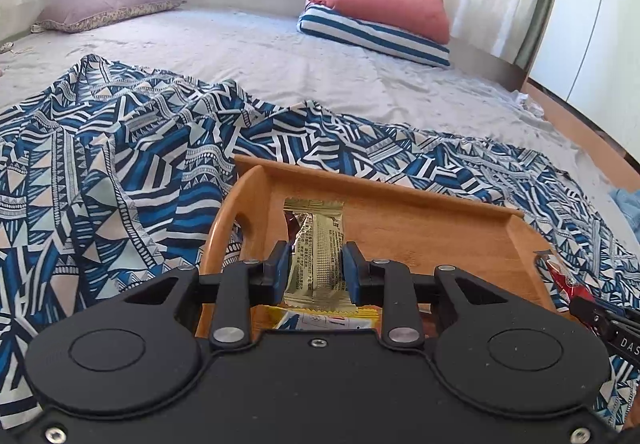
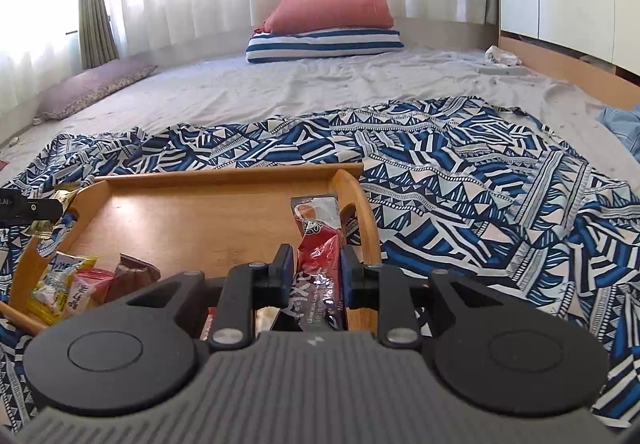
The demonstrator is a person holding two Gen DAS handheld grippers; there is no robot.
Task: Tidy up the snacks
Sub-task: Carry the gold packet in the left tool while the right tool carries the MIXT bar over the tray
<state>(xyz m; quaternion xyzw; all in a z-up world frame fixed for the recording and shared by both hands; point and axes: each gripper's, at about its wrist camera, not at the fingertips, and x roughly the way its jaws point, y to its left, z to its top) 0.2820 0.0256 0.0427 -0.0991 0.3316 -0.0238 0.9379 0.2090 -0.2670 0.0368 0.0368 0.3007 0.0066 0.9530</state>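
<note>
A wooden tray point(image 1: 432, 240) with curved handles lies on a blue patterned cloth point(image 1: 120, 163) on a bed. My left gripper point(image 1: 315, 264) is shut on a gold snack packet point(image 1: 320, 244), held over the tray's left end. My right gripper point(image 2: 316, 268) is shut on a red and purple snack packet point(image 2: 318, 232), held over the right end of the tray point(image 2: 192, 211). Several small snacks point(image 2: 76, 284) lie in the tray's near left corner. The right gripper's red packet point(image 1: 560, 276) shows at the right in the left wrist view.
A red pillow point(image 2: 332, 9) lies on a blue striped cushion point(image 2: 324, 43) at the back of the bed. A mauve pillow point(image 2: 92, 87) rests near the curtains on the left. A wooden bed edge point(image 2: 568, 67) and white wardrobe run along the right.
</note>
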